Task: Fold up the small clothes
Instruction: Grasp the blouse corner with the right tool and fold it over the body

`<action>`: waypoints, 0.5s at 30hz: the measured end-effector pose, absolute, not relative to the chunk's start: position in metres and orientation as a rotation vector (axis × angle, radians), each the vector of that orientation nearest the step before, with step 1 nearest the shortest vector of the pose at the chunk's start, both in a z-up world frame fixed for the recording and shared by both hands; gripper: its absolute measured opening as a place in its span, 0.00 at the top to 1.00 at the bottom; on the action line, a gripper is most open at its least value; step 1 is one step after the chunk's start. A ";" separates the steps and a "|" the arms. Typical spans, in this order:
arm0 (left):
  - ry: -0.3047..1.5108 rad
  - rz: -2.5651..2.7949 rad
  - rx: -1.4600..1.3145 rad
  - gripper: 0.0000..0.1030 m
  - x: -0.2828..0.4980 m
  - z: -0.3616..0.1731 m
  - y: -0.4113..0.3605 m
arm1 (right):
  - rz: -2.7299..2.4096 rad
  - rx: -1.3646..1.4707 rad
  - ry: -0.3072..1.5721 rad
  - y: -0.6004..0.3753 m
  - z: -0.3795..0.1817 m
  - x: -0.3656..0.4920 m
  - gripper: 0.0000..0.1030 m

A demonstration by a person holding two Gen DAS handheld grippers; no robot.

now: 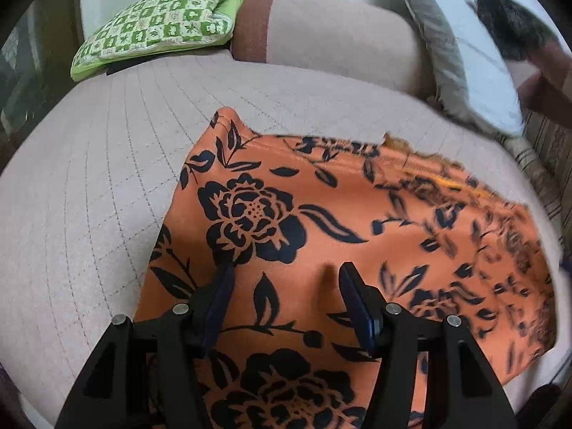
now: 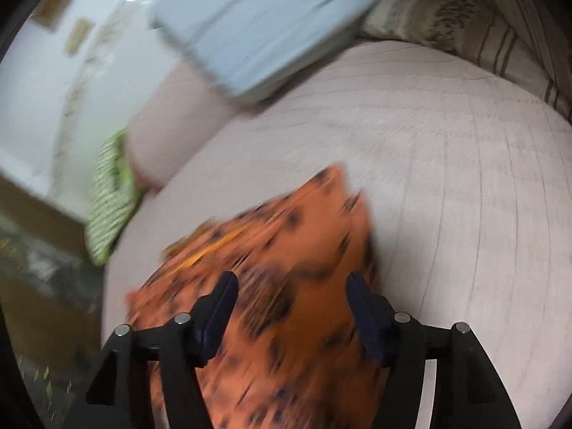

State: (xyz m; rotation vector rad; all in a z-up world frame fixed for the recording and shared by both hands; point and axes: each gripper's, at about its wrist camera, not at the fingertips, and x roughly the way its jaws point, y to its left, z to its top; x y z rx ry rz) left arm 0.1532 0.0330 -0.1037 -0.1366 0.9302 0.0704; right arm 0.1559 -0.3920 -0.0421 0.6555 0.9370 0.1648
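Spreading across the quilted pink bed [image 1: 89, 186], the orange floral garment [image 1: 271, 207] is lying mostly flat at 6 o'clock, seemingly folding barely begun, while the left tool [image 1: 284, 279] and right tool [image 2: 291, 287] are hovering over it, jaws apart, gripping nothing.

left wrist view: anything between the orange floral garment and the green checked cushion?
Nothing: only bare quilted sofa surface separates the orange floral garment from the green checked cushion, seen in the left wrist view.
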 end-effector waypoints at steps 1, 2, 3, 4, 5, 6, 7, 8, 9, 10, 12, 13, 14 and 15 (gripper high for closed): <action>0.912 0.055 -0.154 0.40 0.148 -0.099 0.032 | 0.164 0.664 0.930 -0.389 -0.040 0.138 0.33; 0.895 0.043 -0.160 0.40 0.142 -0.095 0.031 | 0.162 0.686 0.925 -0.382 -0.040 0.119 0.31; 0.881 0.031 -0.161 0.39 0.139 -0.091 0.030 | 0.155 0.731 0.924 -0.377 -0.046 0.096 0.31; 0.867 0.019 -0.162 0.37 0.135 -0.088 0.029 | 0.146 0.770 0.927 -0.378 -0.053 0.082 0.31; 0.850 0.007 -0.164 0.36 0.130 -0.084 0.028 | 0.133 0.815 0.934 -0.374 -0.061 0.068 0.31; 0.837 -0.001 -0.165 0.36 0.127 -0.082 0.027 | 0.120 0.877 0.949 -0.367 -0.074 0.054 0.31; 0.826 -0.011 -0.165 0.36 0.124 -0.080 0.025 | 0.119 0.911 0.968 -0.364 -0.083 0.051 0.30; 0.818 -0.021 -0.166 0.36 0.122 -0.078 0.023 | 0.113 0.941 0.996 -0.360 -0.096 0.046 0.30; 0.812 -0.031 -0.169 0.36 0.119 -0.077 0.022 | 0.092 0.951 1.000 -0.361 -0.103 0.047 0.30; 0.804 -0.043 -0.171 0.36 0.116 -0.076 0.020 | 0.071 0.966 0.993 -0.361 -0.108 0.050 0.30; 0.792 -0.056 -0.162 0.36 0.112 -0.074 0.014 | 0.045 1.005 0.962 -0.366 -0.116 0.056 0.30; 0.789 -0.064 -0.153 0.36 0.110 -0.074 0.010 | 0.025 1.026 0.944 -0.370 -0.119 0.059 0.30; 0.788 -0.075 -0.142 0.36 0.109 -0.074 0.008 | 0.018 1.043 0.931 -0.374 -0.121 0.061 0.30; 0.790 -0.085 -0.128 0.36 0.112 -0.076 0.004 | 0.009 1.074 0.916 -0.379 -0.123 0.064 0.30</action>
